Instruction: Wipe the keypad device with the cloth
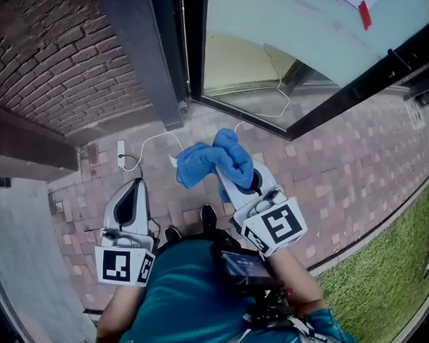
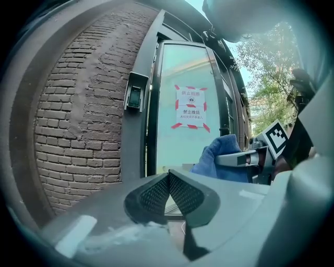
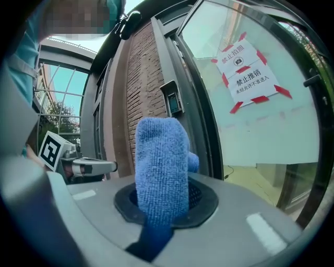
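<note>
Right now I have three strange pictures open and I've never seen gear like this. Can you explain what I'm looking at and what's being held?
There is no robot here: a person holds a tool in each hand. The head view comes from a camera on their head, looking down at brick paving, where a white cable lies. The other two pictures come from cameras riding on each tool, looking along its jaws. The left hand-held gripper is shut and empty. The right hand-held gripper is clamped on a blue cloth. Ahead stand a brick wall and a glass door with a taped notice. Between them, on the dark frame, sits a small keypad device, which the cloth has not yet touched.
</note>
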Available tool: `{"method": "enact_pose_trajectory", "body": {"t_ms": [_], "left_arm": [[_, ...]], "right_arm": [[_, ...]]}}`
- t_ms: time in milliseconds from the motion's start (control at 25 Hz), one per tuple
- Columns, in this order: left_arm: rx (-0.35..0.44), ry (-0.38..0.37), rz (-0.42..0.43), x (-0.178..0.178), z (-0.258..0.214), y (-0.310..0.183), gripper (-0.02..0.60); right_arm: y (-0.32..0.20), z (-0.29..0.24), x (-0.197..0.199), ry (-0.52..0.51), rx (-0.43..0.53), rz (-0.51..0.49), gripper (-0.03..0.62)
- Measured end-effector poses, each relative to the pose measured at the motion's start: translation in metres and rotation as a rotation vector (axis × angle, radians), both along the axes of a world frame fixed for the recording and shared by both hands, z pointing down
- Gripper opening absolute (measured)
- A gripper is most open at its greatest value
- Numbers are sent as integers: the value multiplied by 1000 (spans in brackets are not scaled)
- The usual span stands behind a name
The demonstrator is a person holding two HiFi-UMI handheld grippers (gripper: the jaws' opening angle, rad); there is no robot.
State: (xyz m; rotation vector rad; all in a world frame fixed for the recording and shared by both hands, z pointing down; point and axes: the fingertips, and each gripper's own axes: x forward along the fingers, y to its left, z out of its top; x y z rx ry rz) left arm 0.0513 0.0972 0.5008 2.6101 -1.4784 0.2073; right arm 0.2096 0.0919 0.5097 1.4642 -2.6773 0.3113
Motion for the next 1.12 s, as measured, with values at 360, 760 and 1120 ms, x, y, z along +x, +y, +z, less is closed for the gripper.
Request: {"method": "enact_pose_trajectory", "body": {"t_ms": [360,760,1120], "left_arm": [[-1,30,-4,-72,4,51,-1],[6,59,67,-107,4,86,-1],[14,20,63,-79,-1,101,-2]], "right_arm": [[60,-5,-69,47,-16,28,48],[113,-10,-104,77,-11,115,48],[134,-7,-82,48,-2,100,48]]}}
